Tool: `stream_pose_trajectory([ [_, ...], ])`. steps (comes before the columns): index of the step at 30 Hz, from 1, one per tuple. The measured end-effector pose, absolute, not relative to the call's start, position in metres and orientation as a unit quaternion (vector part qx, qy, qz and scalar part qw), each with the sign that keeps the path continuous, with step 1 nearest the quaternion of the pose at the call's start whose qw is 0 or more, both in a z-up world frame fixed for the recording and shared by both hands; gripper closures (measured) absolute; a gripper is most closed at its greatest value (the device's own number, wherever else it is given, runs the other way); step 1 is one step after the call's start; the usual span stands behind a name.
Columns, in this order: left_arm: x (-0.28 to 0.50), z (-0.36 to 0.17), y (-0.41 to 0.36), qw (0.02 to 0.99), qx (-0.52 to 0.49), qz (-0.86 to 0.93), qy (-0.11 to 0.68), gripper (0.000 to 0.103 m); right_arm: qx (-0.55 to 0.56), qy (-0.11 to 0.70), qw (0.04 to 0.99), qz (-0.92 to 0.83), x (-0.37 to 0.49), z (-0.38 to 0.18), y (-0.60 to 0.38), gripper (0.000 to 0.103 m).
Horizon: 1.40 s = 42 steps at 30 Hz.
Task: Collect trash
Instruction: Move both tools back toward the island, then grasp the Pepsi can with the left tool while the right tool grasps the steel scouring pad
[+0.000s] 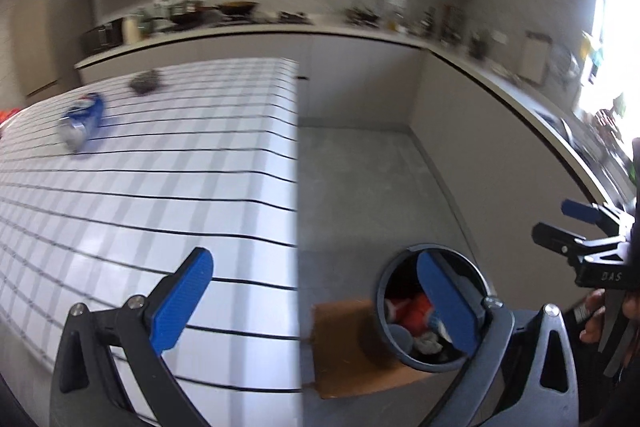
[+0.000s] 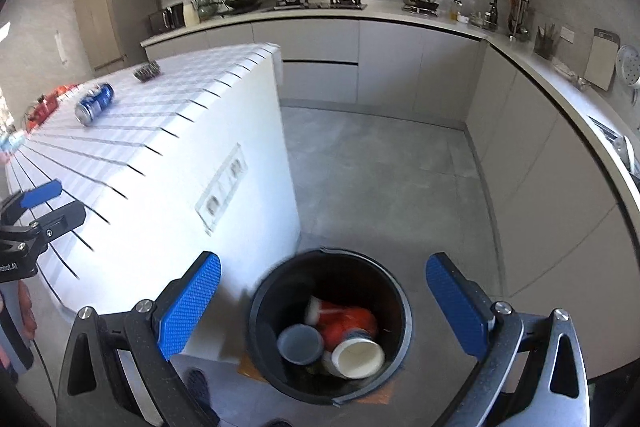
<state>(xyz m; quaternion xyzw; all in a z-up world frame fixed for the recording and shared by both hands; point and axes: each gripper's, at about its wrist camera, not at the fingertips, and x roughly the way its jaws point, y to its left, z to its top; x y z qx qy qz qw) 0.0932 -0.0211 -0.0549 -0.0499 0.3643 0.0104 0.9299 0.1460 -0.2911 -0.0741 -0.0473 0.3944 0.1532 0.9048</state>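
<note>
Two pieces of trash remain on the checked tablecloth (image 2: 168, 131): a blue can (image 2: 94, 103) lying sideways, a dark wad (image 2: 146, 71) beyond it. Right of the table, the black bin (image 2: 328, 331) sits floor-level for easy drops; both the left gripper (image 1: 316, 307) and right gripper (image 2: 324, 311) hang spread, empty.

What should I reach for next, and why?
Probably the left gripper toward the blue can on the table. Both grippers are open and empty, the bin on the floor already holds cups, and the can lies on its side.
</note>
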Motion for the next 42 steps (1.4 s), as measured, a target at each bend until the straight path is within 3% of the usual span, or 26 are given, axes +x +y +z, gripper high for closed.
stream_pose_trajectory([
  [17, 0.082, -0.038, 0.099, 0.933, -0.07, 0.129, 0.329, 0.0, -0.078, 0.361, 0.899, 0.236, 0.179, -0.035, -0.142, 0.0],
  [32, 0.164, -0.044, 0.261, 0.931, -0.088, 0.146, 0.324, 0.001, -0.075, 0.342, 0.895, 0.277, 0.274, -0.028, 0.031, 0.0],
  [36, 0.212, -0.06, 0.298, 0.929, -0.103, 0.12, 0.335, 0.015, -0.088, 0.342, 0.89, 0.29, 0.312, -0.038, 0.081, 0.0],
  [38, 0.231, -0.065, 0.308, 0.929, -0.107, 0.114, 0.336, 0.016, -0.087, 0.349, 0.886, 0.294, 0.334, -0.045, 0.105, 0.0],
  [42, 0.265, -0.077, 0.329, 0.924, -0.119, 0.093, 0.352, 0.027, -0.089, 0.367, 0.877, 0.298, 0.369, -0.06, 0.143, 0.0],
])
